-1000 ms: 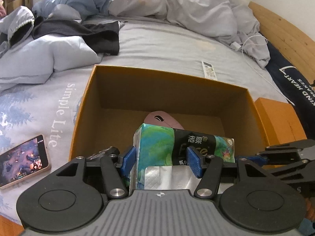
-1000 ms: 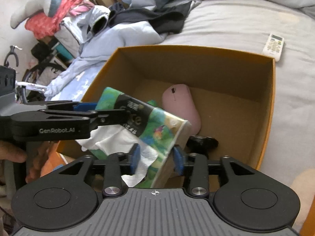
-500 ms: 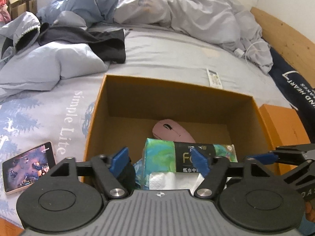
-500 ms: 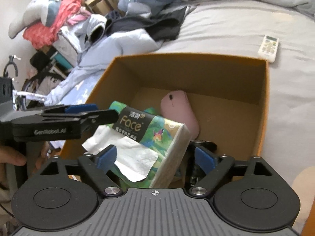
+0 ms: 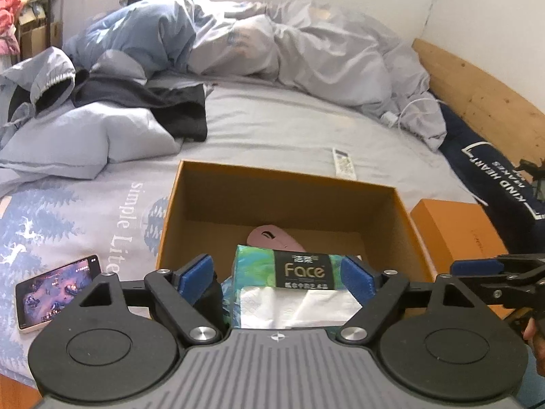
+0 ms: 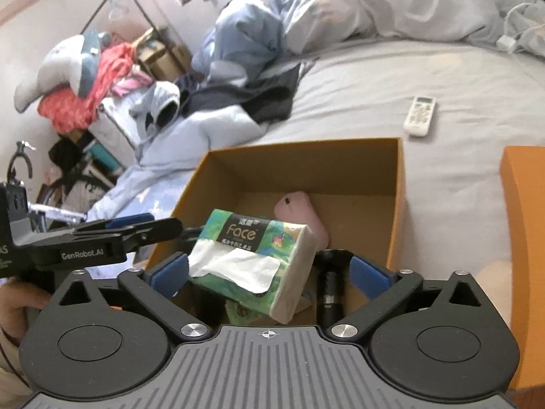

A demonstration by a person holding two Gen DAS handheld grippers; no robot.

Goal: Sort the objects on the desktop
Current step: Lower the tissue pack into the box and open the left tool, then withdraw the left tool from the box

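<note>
On the bed (image 5: 272,129), a box (image 5: 405,218) holds tissues (image 5: 293,272) and a mouse (image 5: 276,237); both grippers, left (image 5: 276,277) and right (image 6: 269,272), gape wide, empty.

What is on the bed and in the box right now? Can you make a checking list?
Surface: bed, grey sheet.
Job's things: tissue pack, pink mouse and black cylinder in the cardboard box.
Clutter: phone, screen lit; remote; orange lid; clothes.
Grippers: left claw open; right claw open; neither holds anything.
Cables: white charger cable on the duvet.
Surroundings: plush toy, wooden bed frame.
</note>
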